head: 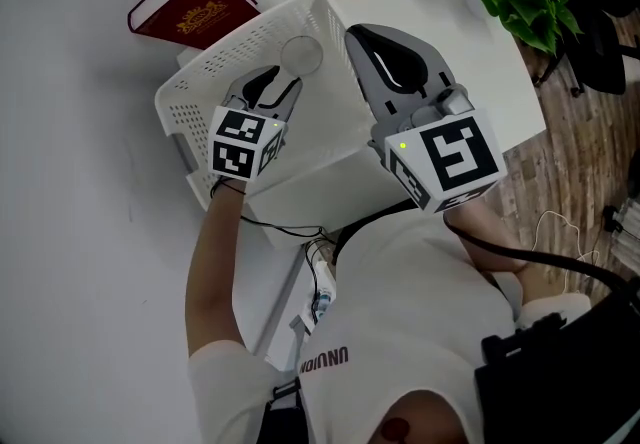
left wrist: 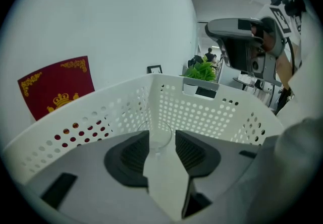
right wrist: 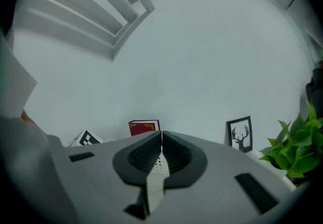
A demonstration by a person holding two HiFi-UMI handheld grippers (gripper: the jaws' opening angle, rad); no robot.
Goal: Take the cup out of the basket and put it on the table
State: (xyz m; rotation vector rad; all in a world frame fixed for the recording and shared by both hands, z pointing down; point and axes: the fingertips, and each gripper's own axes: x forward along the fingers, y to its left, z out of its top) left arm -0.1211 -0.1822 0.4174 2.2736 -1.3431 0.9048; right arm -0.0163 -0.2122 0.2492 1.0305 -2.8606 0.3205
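One clear cup (head: 300, 54), upright in far corner of basket (head: 175, 97).
Likely light, stiff, slick, breakable; best pinched gently across wall with left gripper (left wrist: 161, 138), spread wide, not touching; right gripper (right wrist: 161, 136) clenched, empty.

head-down view: the left claw (left wrist: 161, 136), jaws set wide apart, angles downward at the end of a bare, outstretched left arm (head: 213, 262); the right claw (right wrist: 161, 137), jaws together and empty, is held higher alongside.
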